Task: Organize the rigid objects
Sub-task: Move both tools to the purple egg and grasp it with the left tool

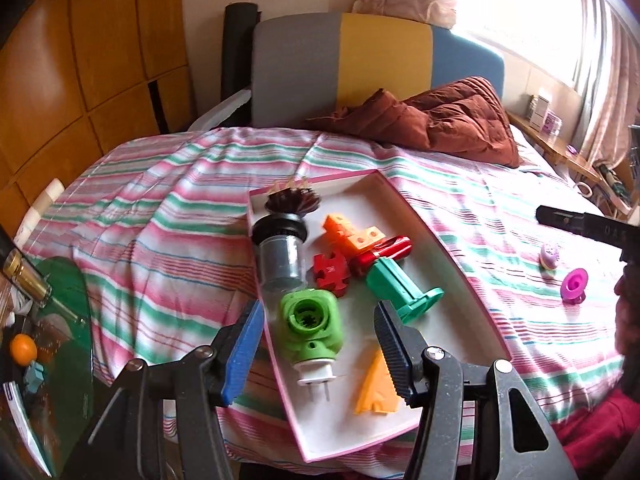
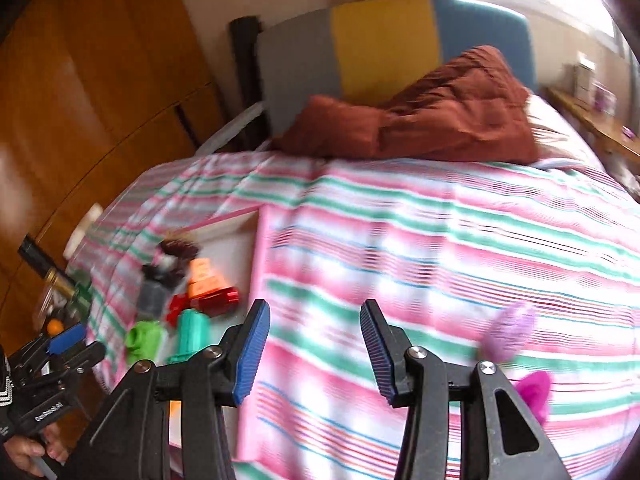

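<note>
Striped bedsheet (image 1: 168, 216) over the bed, pink, green and white, with a shallow pink-rimmed tray (image 1: 436, 248) lying on it. Inside the tray: green plug-in device (image 1: 310, 326) at the near end, white prongs toward the camera; yellow wedge (image 1: 376, 384) just beside it; teal spool-shaped piece (image 1: 400, 284), red puzzle block (image 1: 332, 274), red metallic cylinder (image 1: 382, 254), orange blocks (image 1: 352, 234) and a grey cylinder with black collar (image 1: 280, 256) clustered further back. Left tool (image 1: 320, 344) above the tray's near end, jaws about half apart, gripping nothing, the green device lying between and beyond the pads. Right tool (image 2: 314, 348) over bare sheet to the right of the tray, jaws moderately apart and empty; view blurred. Outside the tray, on the sheet: lilac egg-shaped toy (image 1: 549, 255) and magenta ring-shaped piece (image 1: 574, 285), near each other. Rust-brown quilt (image 1: 440, 120) bunched at the headboard.
</note>
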The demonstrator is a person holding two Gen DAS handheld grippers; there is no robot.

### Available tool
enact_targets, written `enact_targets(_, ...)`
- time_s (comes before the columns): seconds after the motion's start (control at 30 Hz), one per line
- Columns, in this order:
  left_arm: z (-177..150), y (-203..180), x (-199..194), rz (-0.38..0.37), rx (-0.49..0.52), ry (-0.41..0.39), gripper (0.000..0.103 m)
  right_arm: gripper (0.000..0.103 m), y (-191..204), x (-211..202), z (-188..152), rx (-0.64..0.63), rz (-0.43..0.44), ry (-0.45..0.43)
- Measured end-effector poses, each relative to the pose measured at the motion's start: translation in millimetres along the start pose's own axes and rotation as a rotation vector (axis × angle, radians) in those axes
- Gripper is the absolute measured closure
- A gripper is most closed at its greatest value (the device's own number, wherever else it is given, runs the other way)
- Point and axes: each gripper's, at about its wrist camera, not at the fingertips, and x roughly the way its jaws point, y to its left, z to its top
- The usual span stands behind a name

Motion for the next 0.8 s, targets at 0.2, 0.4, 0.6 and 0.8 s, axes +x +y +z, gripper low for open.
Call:
enact_targets(0.2,9,-21,0,-0.029,0.049,-0.006,0.045,0.056,-64,-23,2,0.114,-0.105,-0.053)
enact_targets(0.4,21,-51,1,-0.072,0.11,-0.015,0.045,0.056,-138,-46,-9,0.276,-0.224,-0.115)
enact_targets(0.6,34,-99,9,-0.149,0.196,-0.009,0.045,0.056,-198,-54,-30,0.562,-0.256,-0.122)
enact_targets(0.8,42,-158,29,-0.236,0.296,0.031,0.045,0.055,-214,-62,-36,0.661,-0.249,-0.129)
